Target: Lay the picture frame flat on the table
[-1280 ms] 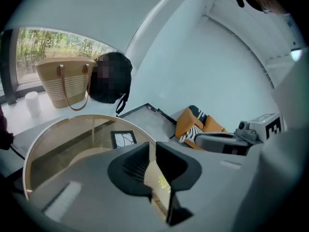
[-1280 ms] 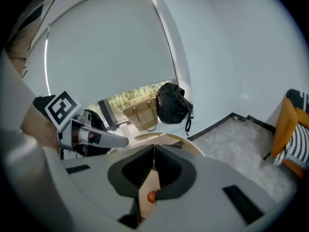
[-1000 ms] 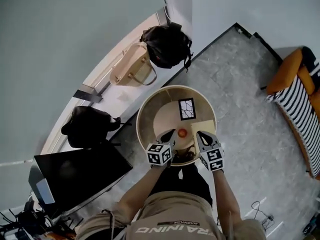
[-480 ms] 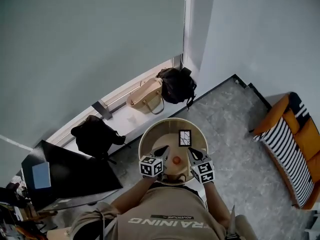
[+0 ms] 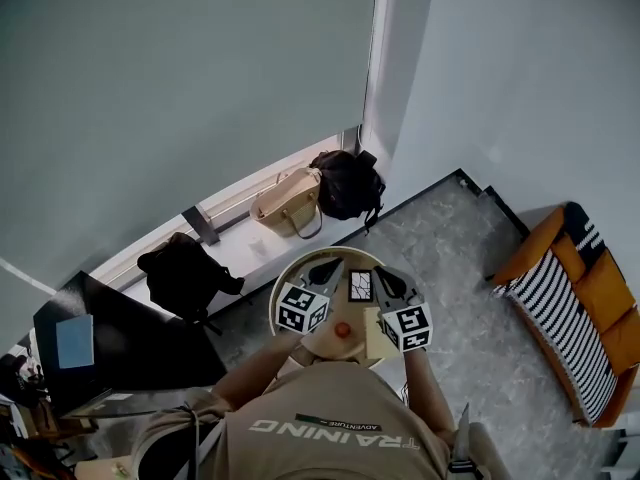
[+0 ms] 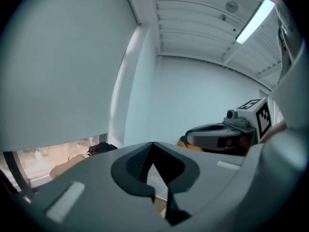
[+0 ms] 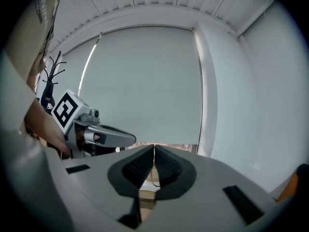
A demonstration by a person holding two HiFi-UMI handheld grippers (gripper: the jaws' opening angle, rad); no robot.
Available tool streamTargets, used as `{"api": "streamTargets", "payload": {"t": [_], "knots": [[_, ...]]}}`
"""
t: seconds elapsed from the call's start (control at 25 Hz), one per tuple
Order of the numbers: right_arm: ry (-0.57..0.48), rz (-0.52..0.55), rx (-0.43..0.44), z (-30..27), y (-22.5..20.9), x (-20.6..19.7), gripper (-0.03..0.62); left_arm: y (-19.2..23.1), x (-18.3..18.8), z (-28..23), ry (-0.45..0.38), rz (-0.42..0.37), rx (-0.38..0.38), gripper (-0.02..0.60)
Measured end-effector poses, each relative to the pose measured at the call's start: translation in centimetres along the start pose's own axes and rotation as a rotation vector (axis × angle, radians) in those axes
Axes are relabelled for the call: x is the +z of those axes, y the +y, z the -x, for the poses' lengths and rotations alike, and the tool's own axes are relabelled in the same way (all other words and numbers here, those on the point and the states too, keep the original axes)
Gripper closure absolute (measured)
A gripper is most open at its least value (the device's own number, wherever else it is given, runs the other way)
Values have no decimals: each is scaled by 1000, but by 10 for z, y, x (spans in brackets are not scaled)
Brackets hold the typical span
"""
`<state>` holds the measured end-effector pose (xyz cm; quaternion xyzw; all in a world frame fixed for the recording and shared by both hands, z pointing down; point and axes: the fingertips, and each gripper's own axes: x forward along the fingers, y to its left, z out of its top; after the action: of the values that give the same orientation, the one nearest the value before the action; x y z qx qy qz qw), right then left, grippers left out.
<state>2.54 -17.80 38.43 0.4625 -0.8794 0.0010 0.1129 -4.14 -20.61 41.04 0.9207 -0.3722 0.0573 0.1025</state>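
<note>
2 jaw pairs closed, empty: left gripper [image 5: 327, 271], right gripper [image 5: 386, 281], hovering by picture frame [image 5: 360, 285]; approach step, next opening and lowering.

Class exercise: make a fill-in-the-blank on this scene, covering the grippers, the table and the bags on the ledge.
1. The left gripper and right gripper both have their jaws ___, holding nothing.
2. The table under the picture frame is ___ in shape.
3. The small ball near the frame is ___.
4. Beside the tan bag sits a bag coloured ___.

Missing words: shut; round; orange; black.
</note>
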Motion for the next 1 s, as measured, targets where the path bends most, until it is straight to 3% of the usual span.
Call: {"api": "streamTargets", "payload": {"t": [0.2,0.48,1.0], "knots": [[-38,-6,-16,5,-8,22,586,4,27,-7,-44,-6,4,575],[-66,-12,-22,11,-10,28,588,14,20,-9,-31,43,28,575],[-38,-32,-10,23,-1,10,588,2,19,-7,-11,24,20,575]]}}
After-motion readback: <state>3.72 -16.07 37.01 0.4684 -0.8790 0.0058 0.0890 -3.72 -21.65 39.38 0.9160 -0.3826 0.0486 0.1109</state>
